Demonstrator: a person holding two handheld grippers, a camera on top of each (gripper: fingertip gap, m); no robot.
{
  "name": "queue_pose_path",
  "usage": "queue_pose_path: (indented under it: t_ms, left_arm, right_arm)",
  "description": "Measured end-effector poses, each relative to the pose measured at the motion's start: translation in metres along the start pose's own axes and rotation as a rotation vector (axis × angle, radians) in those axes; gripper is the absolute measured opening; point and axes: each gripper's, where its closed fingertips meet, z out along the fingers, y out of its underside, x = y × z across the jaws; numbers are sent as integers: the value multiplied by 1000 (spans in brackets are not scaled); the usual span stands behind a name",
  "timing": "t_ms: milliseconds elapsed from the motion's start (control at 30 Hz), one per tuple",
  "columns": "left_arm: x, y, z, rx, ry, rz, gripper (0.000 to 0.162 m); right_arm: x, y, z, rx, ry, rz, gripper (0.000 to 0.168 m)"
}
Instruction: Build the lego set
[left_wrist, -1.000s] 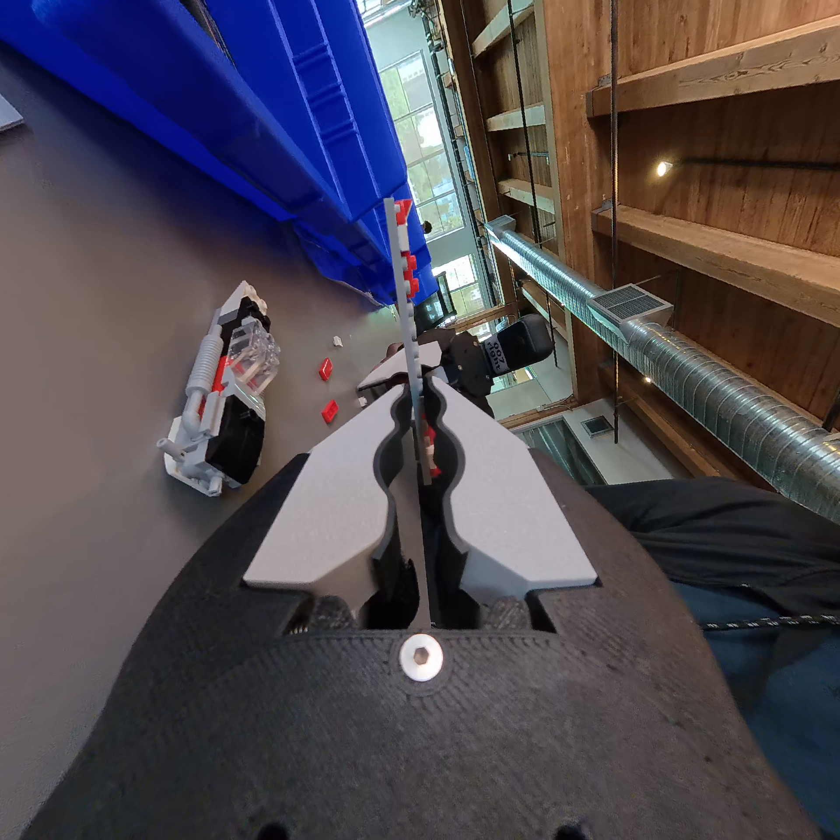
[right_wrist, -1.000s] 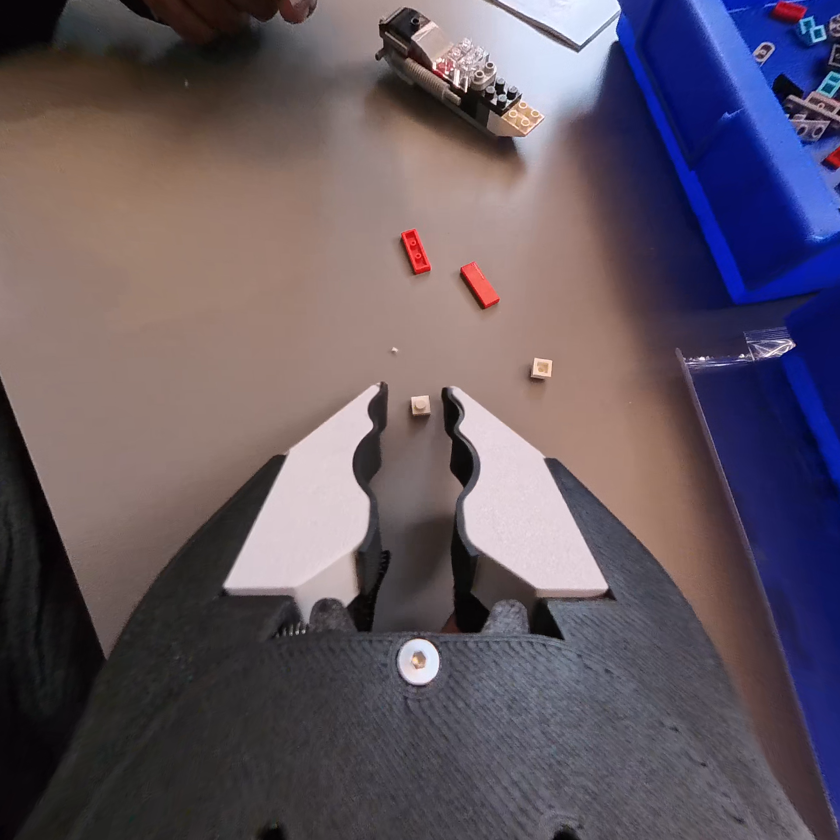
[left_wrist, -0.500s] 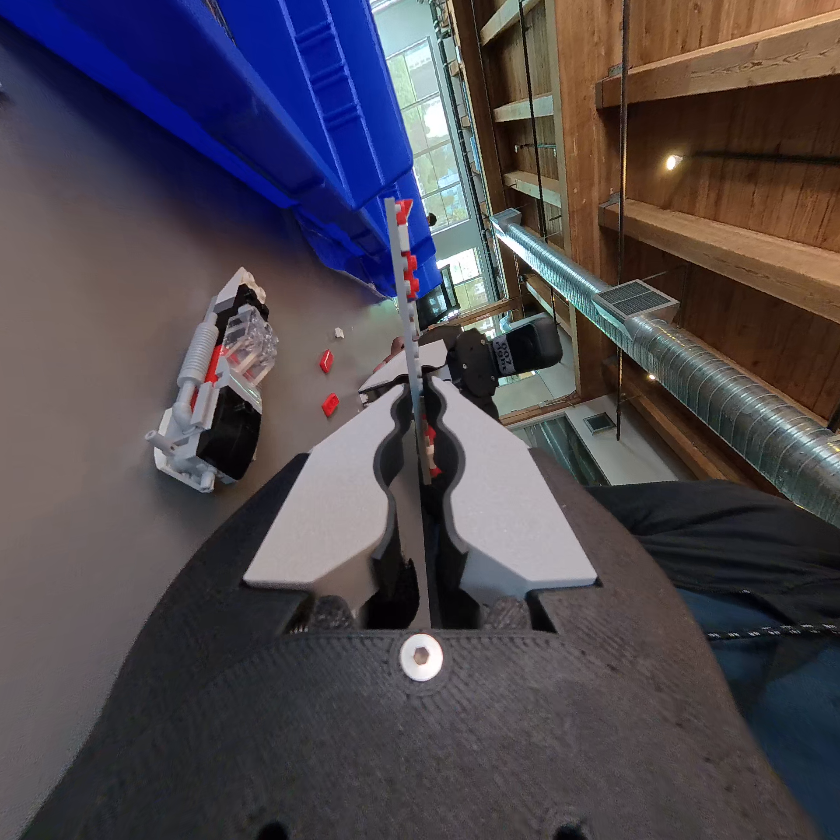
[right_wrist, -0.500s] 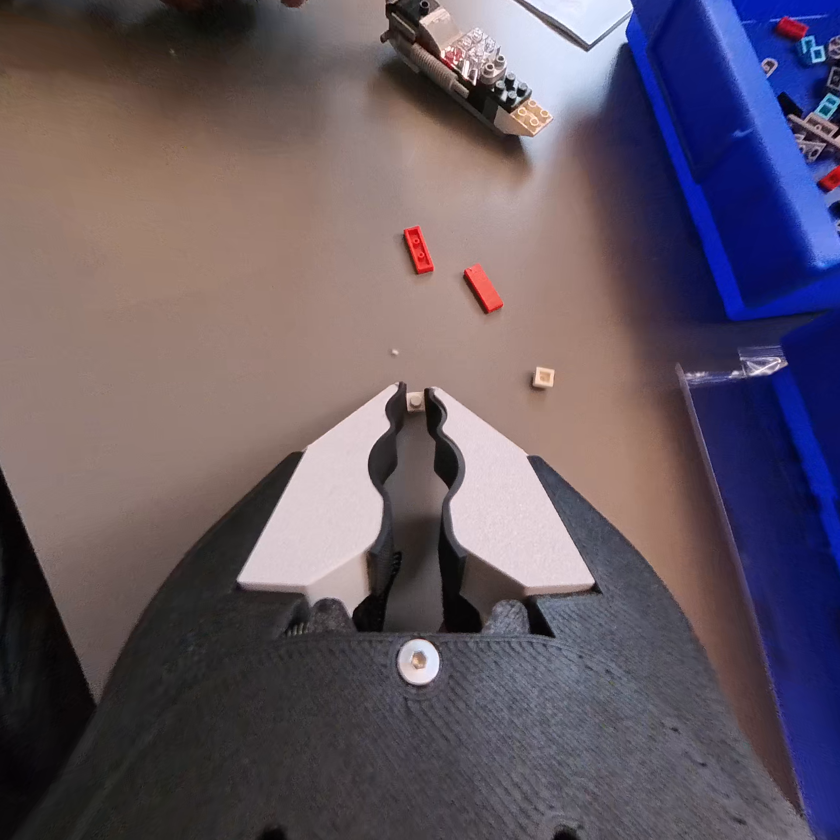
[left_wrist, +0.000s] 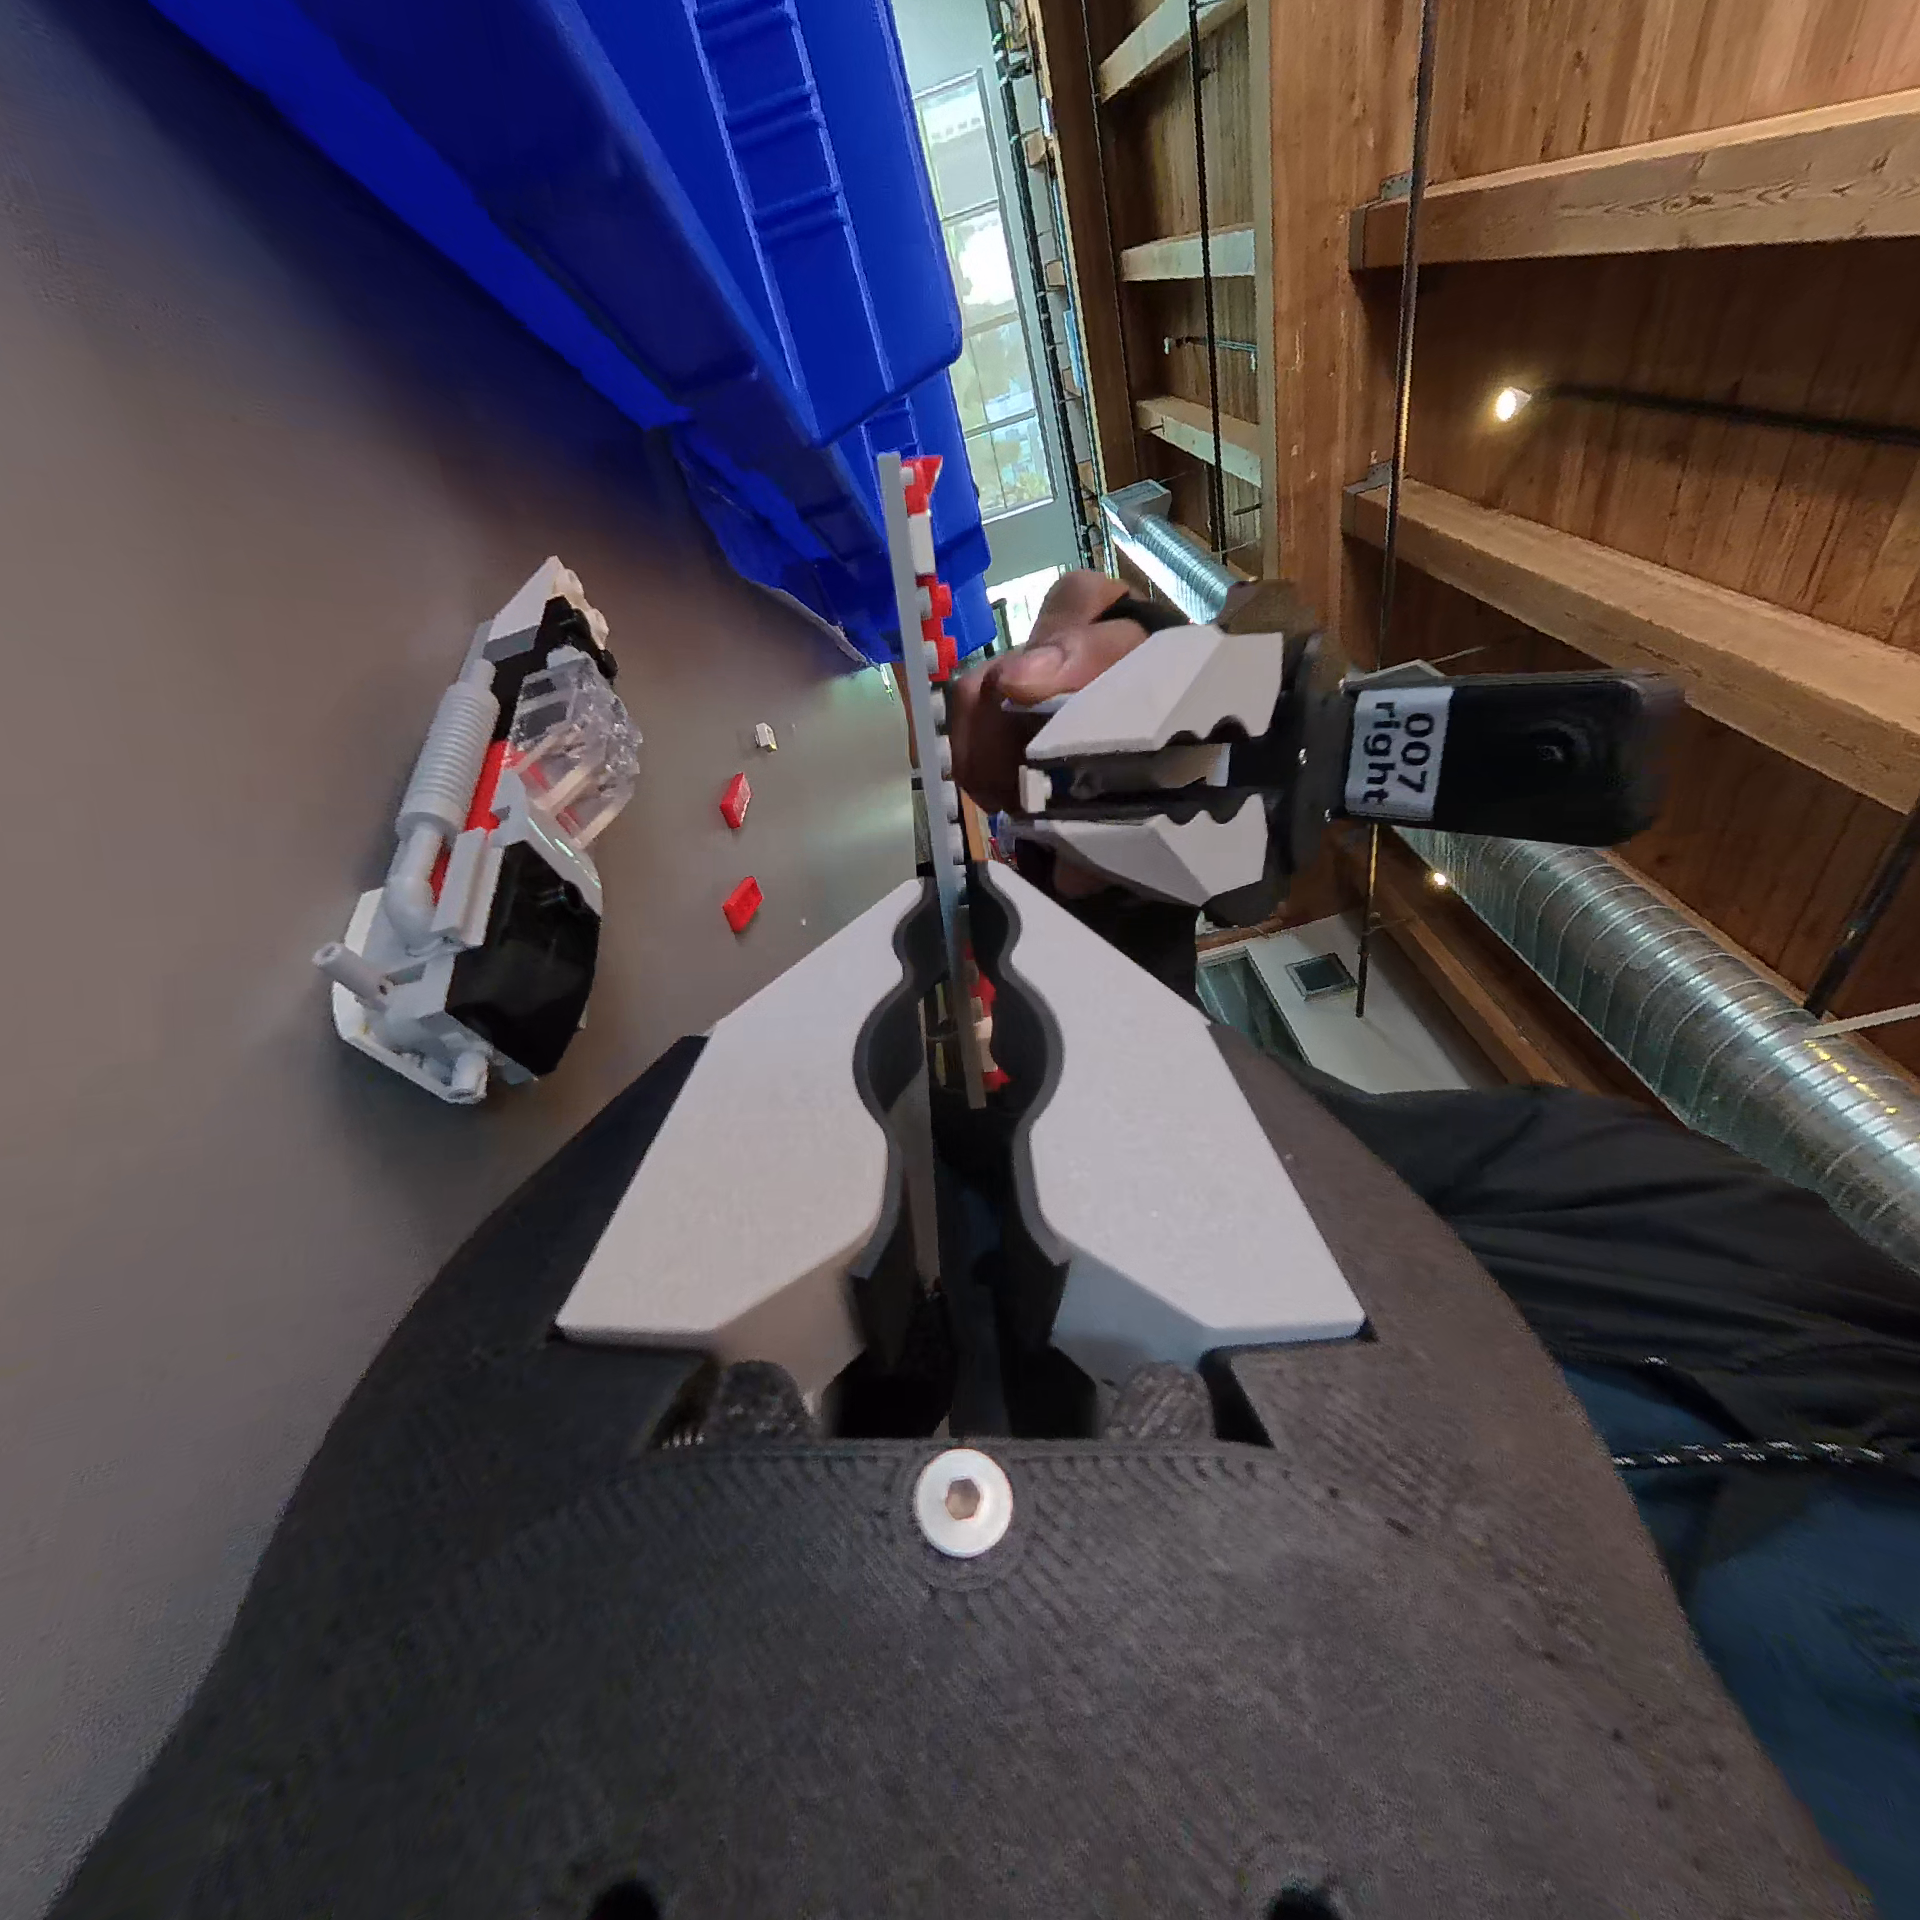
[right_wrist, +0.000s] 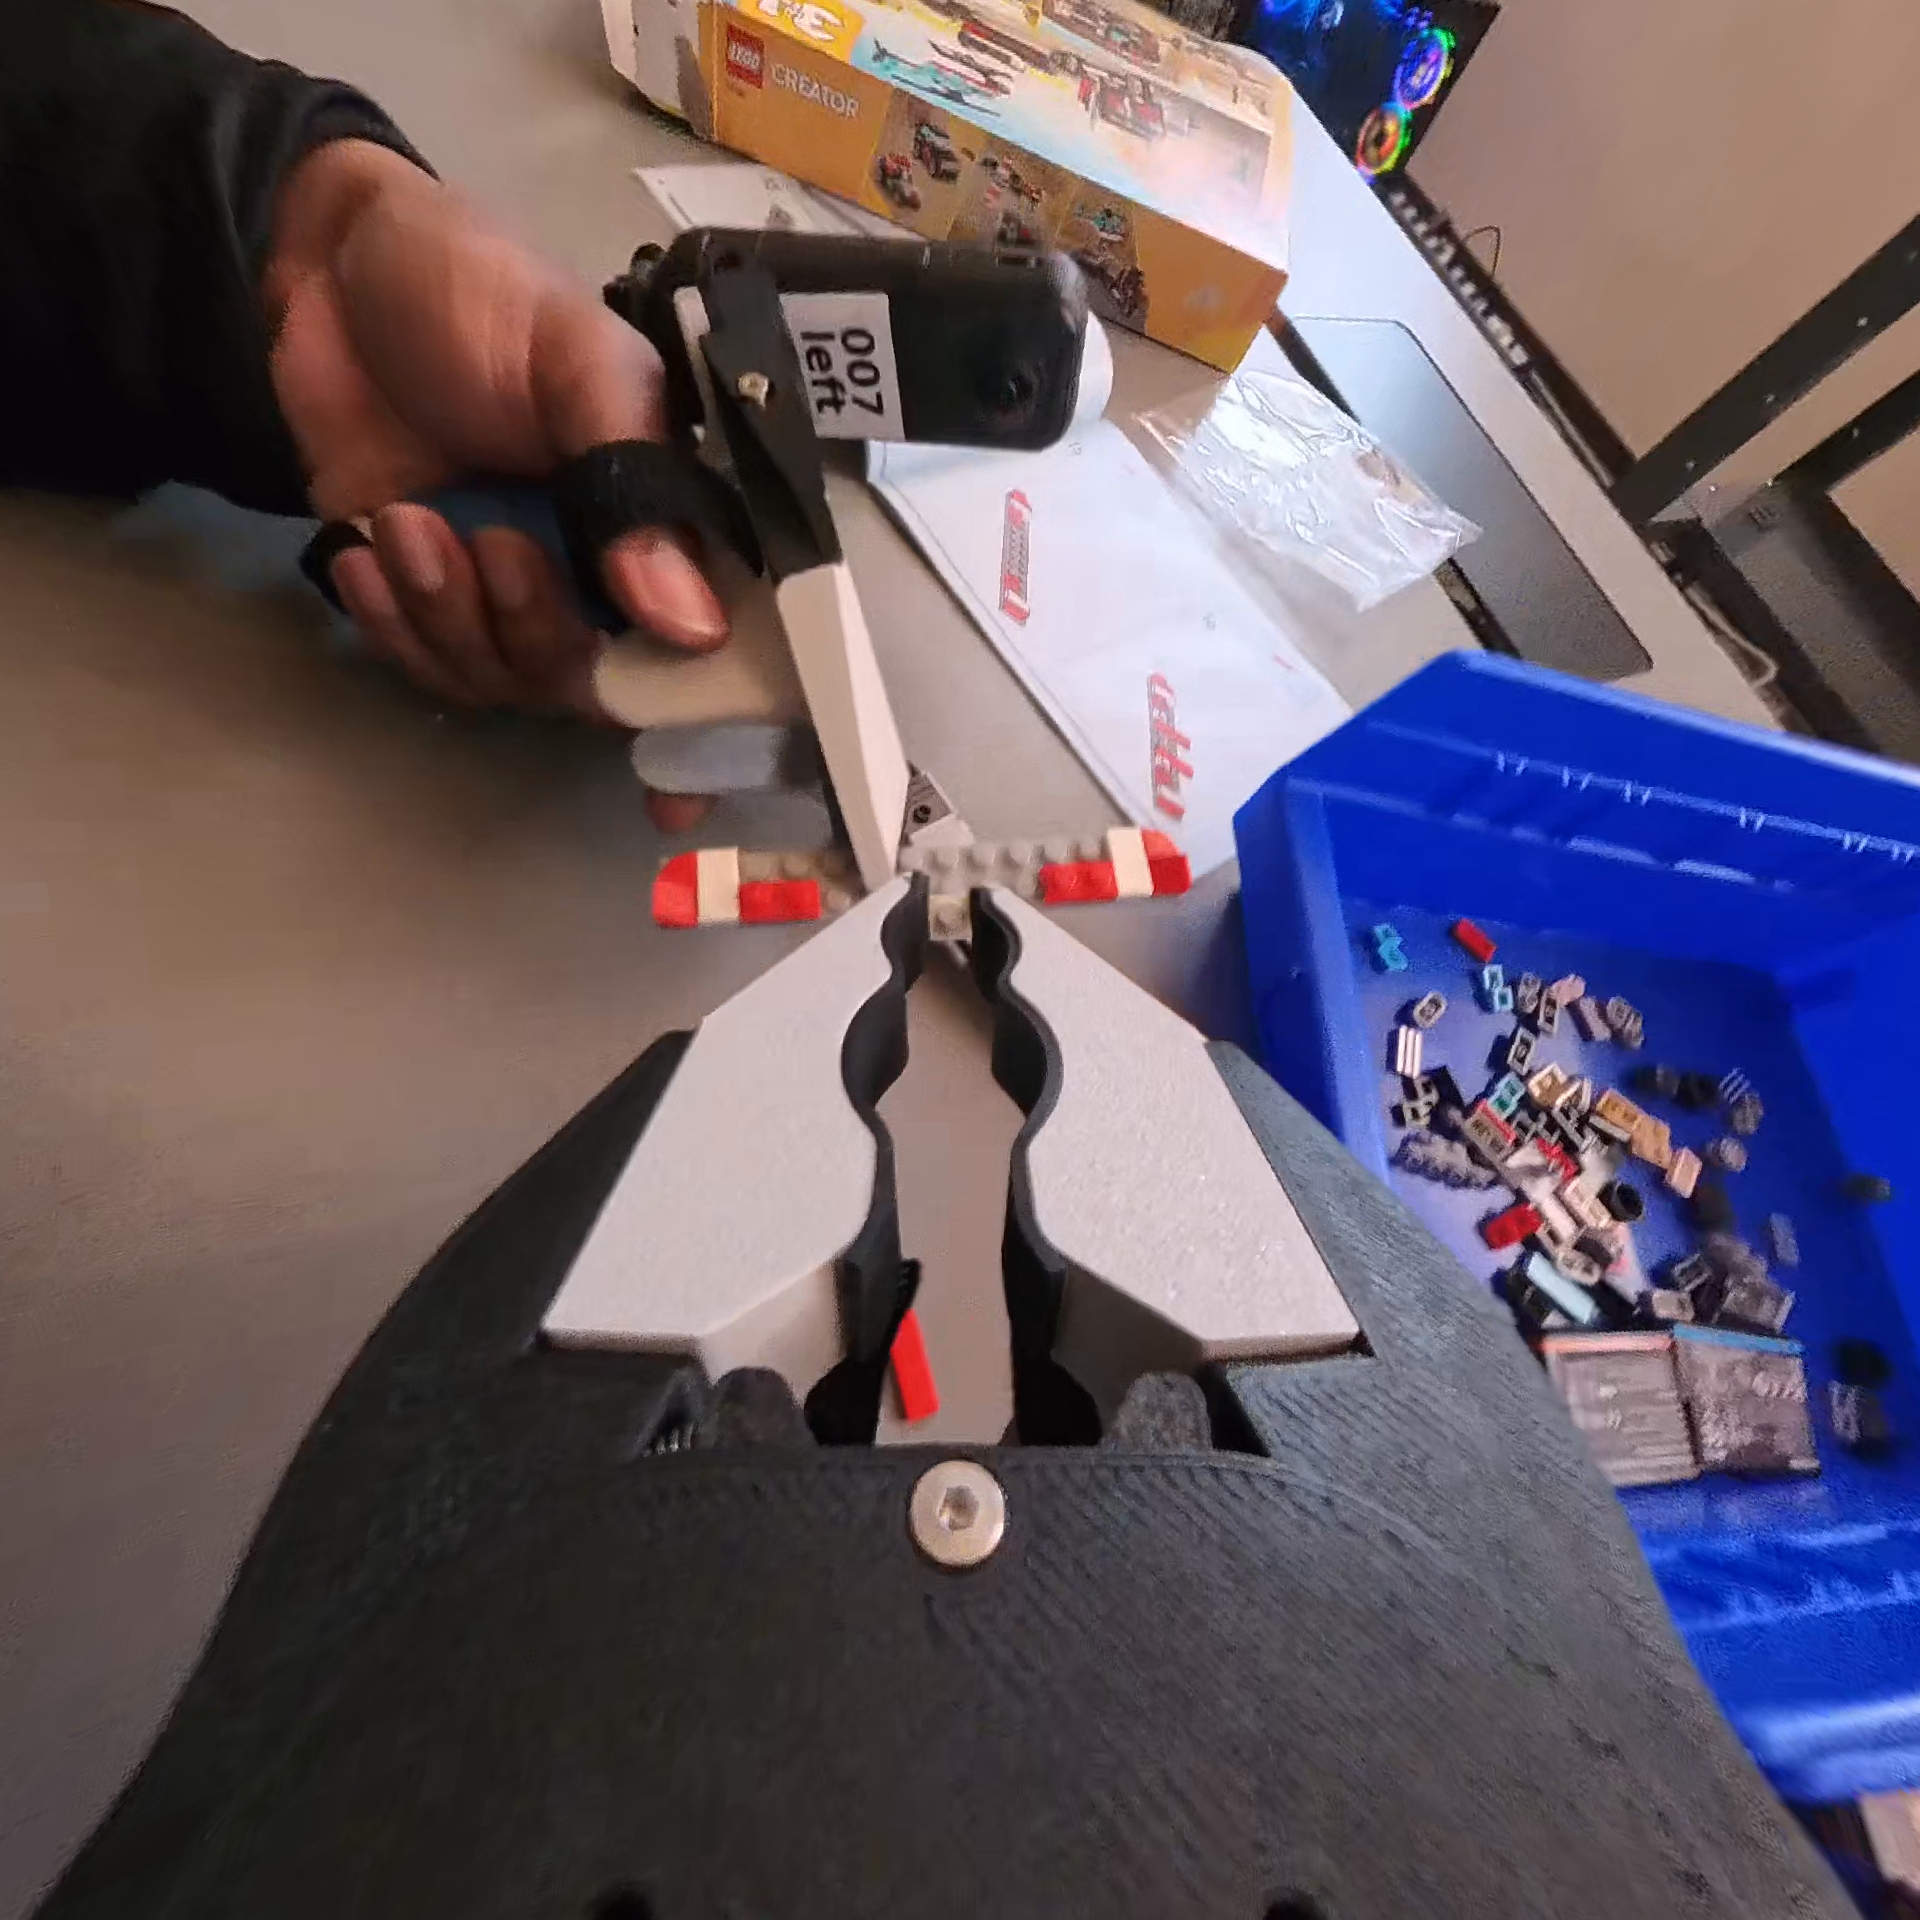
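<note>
My left gripper (left_wrist: 948, 888) is shut on a long grey plate (left_wrist: 914, 644) with red and white pieces at its ends, held edge-on above the table. In the right wrist view the plate (right_wrist: 997, 860) lies crosswise, pinched near its middle by the left gripper (right_wrist: 883, 842). My right gripper (right_wrist: 945, 904) is shut on a small tan square piece (right_wrist: 948, 922) and holds it against the plate's middle. The right gripper also shows in the left wrist view (left_wrist: 1023, 790), close beside the plate. A partly built white, black and clear model (left_wrist: 488, 852) lies on the table to the left.
Two red tiles (left_wrist: 735, 800) (left_wrist: 742, 902) and a small white piece (left_wrist: 765, 736) lie on the grey table. A blue bin (right_wrist: 1299, 935) of loose small pieces is at the right. A yellow set box (right_wrist: 997, 135), instruction sheets (right_wrist: 1101, 623) and a plastic bag (right_wrist: 1299, 478) lie beyond. Less than 4 cm separates the two grippers' tips.
My right gripper shut on the small tan piece on the table, lifted it and brought it up to the grey plate. The left gripper kept holding the plate.
</note>
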Motion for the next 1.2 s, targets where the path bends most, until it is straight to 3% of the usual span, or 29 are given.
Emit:
queue_pose_path:
  t_ms: [1200]
  left_arm:
    - [5,0,1,6,39,-26,4]
  right_arm:
    - [13,2,18,-74,-25,-93,10]
